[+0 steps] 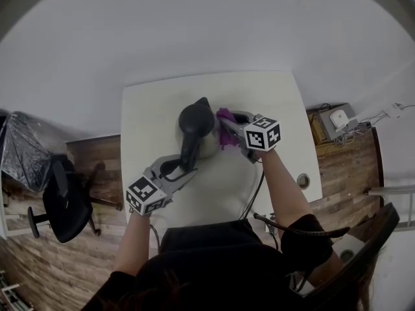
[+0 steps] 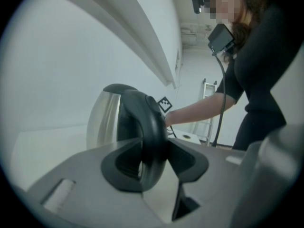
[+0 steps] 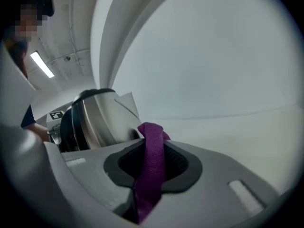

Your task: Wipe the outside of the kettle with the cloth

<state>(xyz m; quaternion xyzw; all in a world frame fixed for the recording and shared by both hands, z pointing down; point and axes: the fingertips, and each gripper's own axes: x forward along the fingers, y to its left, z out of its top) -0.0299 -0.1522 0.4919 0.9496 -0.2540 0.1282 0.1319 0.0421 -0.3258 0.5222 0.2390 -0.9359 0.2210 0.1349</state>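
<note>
Kettle [image 1: 198,129], rigid and probably slick-walled, stands on the surface [image 1: 152,109]; your left gripper's [image 1: 187,165] jaws clamp its black handle [image 2: 153,127], the soundest hold, while your right gripper's [image 1: 233,135] jaws pinch the limp purple cloth [image 3: 151,165] beside it.

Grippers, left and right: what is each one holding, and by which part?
Left gripper: shut on the black curved handle of the shiny steel kettle. Right gripper: shut on a bunched fold of the purple cloth.
</note>
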